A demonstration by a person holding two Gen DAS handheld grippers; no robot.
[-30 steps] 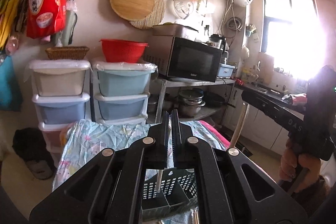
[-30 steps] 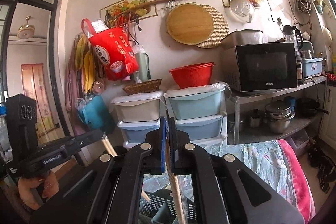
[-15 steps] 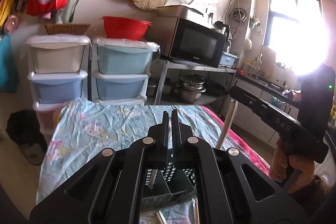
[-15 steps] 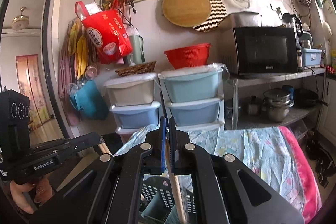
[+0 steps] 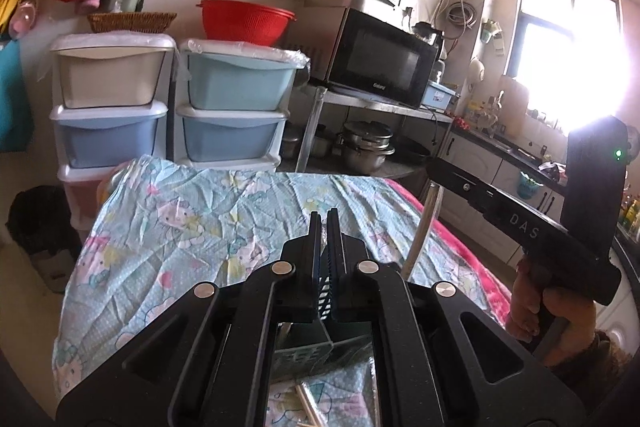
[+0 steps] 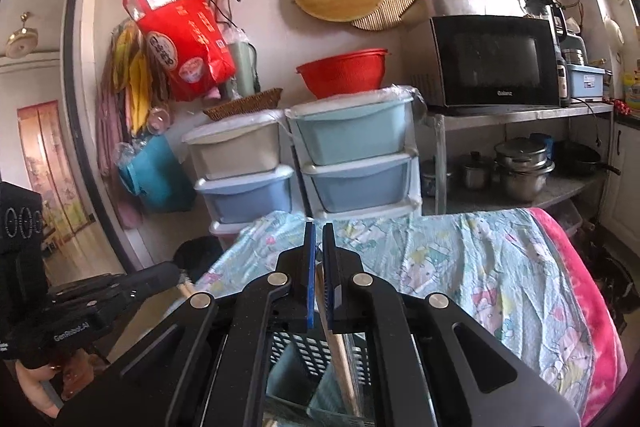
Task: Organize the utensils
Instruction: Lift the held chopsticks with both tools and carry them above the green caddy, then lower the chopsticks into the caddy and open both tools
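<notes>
A grey-green slotted utensil basket (image 5: 320,355) (image 6: 304,367) stands on the cloth-covered table (image 5: 192,227), right under both grippers. My left gripper (image 5: 325,223) has its jaws nearly together on a thin utensil that hangs down into the basket. My right gripper (image 6: 316,231) is shut on wooden chopsticks (image 6: 340,359) that slant down into the basket; they also show in the left wrist view (image 5: 420,235) below the other gripper. Loose chopsticks (image 5: 308,403) lie on the cloth in front of the basket.
Plastic drawer stacks (image 5: 172,99) stand behind the table's far edge. A microwave (image 5: 380,63) sits on a metal shelf with pots (image 5: 368,147) to the right. A pink blanket (image 6: 592,307) covers the table's right side.
Both grippers have tilted and dropped toward the table; more of the cloth and the basket is in view. The held utensils stay in the jaws.
</notes>
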